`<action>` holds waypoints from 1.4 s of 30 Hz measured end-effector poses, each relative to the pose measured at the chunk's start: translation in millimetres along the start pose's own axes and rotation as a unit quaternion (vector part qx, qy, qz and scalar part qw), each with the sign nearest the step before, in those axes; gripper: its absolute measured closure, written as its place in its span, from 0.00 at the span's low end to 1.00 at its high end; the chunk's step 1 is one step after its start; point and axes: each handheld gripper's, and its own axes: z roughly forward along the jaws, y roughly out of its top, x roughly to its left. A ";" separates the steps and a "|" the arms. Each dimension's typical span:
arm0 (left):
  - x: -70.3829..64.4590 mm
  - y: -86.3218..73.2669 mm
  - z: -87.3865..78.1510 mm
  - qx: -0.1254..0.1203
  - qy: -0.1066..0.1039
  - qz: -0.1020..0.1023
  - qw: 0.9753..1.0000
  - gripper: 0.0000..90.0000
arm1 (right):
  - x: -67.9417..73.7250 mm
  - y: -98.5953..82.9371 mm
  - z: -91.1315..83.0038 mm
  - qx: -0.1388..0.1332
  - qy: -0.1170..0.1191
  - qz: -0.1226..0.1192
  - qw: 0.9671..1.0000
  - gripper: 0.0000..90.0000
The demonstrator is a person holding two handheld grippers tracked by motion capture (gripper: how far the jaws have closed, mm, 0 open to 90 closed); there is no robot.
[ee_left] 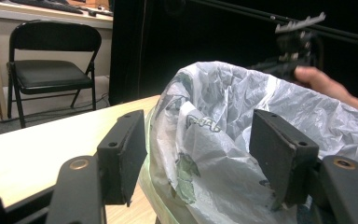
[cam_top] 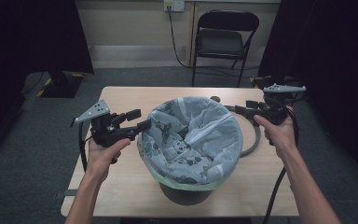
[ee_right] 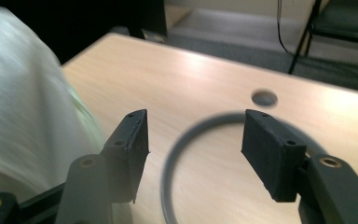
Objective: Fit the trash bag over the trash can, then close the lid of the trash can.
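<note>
**Grey ring lies under the right gripper, bag rim between the left jaws**

A dark waste bin stands near the front middle of the wooden table, lined with a printed plastic bag draped over its rim. A grey ring, seemingly the bin's retaining hoop, lies flat on the table just right of the bin, partly tucked behind it.

The right gripper hovers above the ring's far arc, so the ring lies below and slightly ahead of it; its 2 jaws stand wide apart and hold nothing. The left gripper is at the bag's left edge, jaws also wide and empty.

The right hand is clearly nearer the ring. The right gripper view shows the ring's curve running between the jaws. The left gripper view shows bag plastic bulging between its pads, apparently not pinched.
</note>
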 end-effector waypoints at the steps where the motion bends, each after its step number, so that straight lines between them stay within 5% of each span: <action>1: 0.1 -0.3 -0.5 -0.001 0.000 0.000 1.000 0.40 | -3.9 -5.5 1.4 0.004 -0.004 0.004 1.000 0.43; 11: 8.5 0.8 -19.6 -0.021 0.031 -0.011 0.999 0.40 | -36.5 -63.7 24.3 0.040 -0.048 0.041 0.997 0.37; 19: 22.8 -5.3 -29.4 -0.023 0.072 -0.017 0.997 0.40 | -64.2 -106.5 37.1 0.076 -0.099 0.071 0.990 0.37; 24: 34.6 -16.5 -24.6 0.000 0.103 -0.014 0.995 0.36 | -78.2 -124.2 40.6 0.088 -0.125 0.089 0.984 0.37; 31: 54.0 -45.2 -14.3 0.066 0.142 -0.014 0.988 0.33 | -87.3 -137.3 51.1 0.113 -0.138 0.104 0.979 0.39; 42: 65.2 -92.4 -4.2 0.147 0.157 -0.012 0.977 0.24 | -92.0 -148.5 68.9 0.157 -0.155 0.107 0.970 0.47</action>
